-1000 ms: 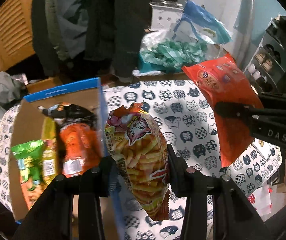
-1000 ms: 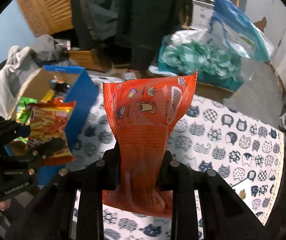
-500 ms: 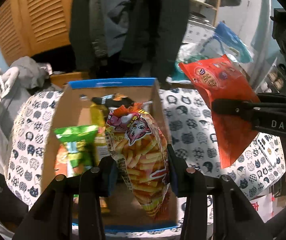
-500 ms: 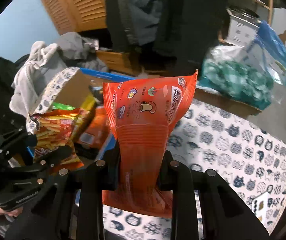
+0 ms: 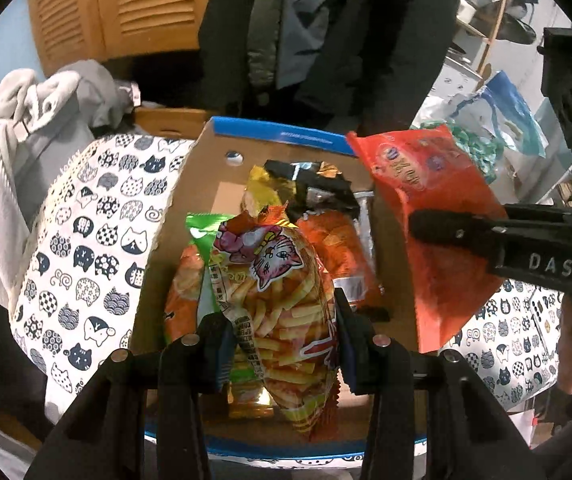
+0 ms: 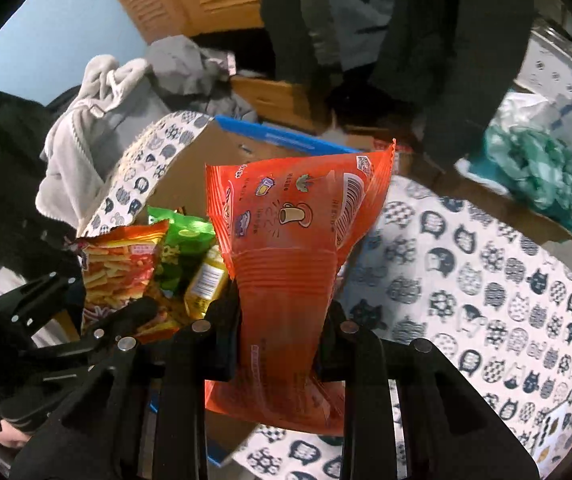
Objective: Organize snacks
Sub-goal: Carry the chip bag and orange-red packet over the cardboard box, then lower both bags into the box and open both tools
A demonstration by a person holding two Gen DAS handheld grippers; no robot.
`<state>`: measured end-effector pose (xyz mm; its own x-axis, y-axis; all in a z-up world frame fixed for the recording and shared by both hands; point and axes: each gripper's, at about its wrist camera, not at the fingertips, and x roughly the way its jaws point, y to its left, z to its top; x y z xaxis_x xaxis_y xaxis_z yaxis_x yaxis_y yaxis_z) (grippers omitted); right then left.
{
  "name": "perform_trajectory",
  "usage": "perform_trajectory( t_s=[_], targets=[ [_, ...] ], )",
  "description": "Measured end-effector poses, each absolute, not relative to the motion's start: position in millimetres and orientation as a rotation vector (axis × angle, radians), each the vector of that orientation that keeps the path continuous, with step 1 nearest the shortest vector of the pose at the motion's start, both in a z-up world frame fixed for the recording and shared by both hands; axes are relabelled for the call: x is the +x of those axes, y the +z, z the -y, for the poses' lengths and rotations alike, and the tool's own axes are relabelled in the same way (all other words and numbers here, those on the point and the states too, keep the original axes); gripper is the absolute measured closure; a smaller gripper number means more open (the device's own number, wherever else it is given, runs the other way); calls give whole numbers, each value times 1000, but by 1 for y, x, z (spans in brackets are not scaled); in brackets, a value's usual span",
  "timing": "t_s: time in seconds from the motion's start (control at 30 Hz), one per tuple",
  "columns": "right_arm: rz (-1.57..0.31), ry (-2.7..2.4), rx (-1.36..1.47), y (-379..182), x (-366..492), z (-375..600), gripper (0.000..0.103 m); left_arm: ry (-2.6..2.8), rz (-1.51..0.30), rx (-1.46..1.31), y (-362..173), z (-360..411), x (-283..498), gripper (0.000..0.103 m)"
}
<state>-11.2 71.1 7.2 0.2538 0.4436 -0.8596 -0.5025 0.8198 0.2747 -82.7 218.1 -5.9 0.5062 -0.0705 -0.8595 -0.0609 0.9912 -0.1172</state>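
Note:
My left gripper (image 5: 281, 340) is shut on a bag of fries snacks with a pink cat face (image 5: 281, 304) and holds it over the open cardboard box (image 5: 189, 208). The box holds several snack packs, green (image 5: 201, 232), yellow (image 5: 261, 192), black (image 5: 318, 188) and orange (image 5: 338, 248). My right gripper (image 6: 281, 332) is shut on an orange-red snack bag (image 6: 286, 264) and holds it upright above the box's right wall. That bag (image 5: 438, 208) and the fries bag (image 6: 117, 268) each show in the other view.
The box stands on a table with a cat-print cloth (image 6: 486, 300). A grey garment pile (image 5: 25, 128) lies left of the table. A bag of green-wrapped things (image 6: 542, 168) and a blue bag (image 5: 506, 112) sit at the back right. Dark coats (image 5: 326, 32) hang behind.
Both grippers have moved left with their bags. The fries bag now hangs over the box's inside, and the orange-red bag has come over the box's right wall.

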Motion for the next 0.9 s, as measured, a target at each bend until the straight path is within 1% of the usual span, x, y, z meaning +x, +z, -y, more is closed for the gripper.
perform_trajectory(
  t_s=[0.37, 0.43, 0.5, 0.53, 0.57, 0.6, 0.63, 0.67, 0.7, 0.73, 0.83, 0.87, 0.9],
  targets=[
    [-1199, 680, -94, -18, -6, -110, 78, 0, -1069, -150, -19, -224, -82, 59],
    [-1220, 688, -88, -23, -5, -112, 74, -2, -1078, -155, -19, -223, -82, 59],
    [-1230, 698, -69, -25, -3, -110, 69, 4, -1084, -154, -20, -223, -82, 55],
    [-1230, 703, -63, -25, -3, -109, 68, 4, -1083, -152, -19, -222, -82, 51],
    [-1229, 711, -59, -24, -3, -107, 67, 7, -1080, -149, -19, -221, -83, 44],
    [-1223, 717, -53, -21, -3, -105, 65, 10, -1075, -146, -17, -220, -84, 41],
    [-1213, 716, -47, -18, -3, -102, 62, 9, -1069, -144, -15, -219, -85, 35],
    [-1202, 711, -38, -15, -4, -100, 58, 7, -1066, -142, -13, -218, -86, 33],
    [-1185, 709, -21, -9, -4, -95, 51, 7, -1062, -139, -10, -216, -87, 32],
    [-1172, 706, -6, -4, -4, -91, 46, 6, -1059, -137, -8, -215, -88, 31],
    [-1139, 677, 11, 11, -6, -80, 44, 2, -1042, -122, 1, -210, -92, 23],
    [-1127, 667, 11, 16, -7, -76, 43, 3, -1034, -116, 5, -208, -94, 22],
    [-1112, 656, 9, 22, -10, -71, 40, 4, -1030, -111, 7, -206, -96, 22]
  ],
)
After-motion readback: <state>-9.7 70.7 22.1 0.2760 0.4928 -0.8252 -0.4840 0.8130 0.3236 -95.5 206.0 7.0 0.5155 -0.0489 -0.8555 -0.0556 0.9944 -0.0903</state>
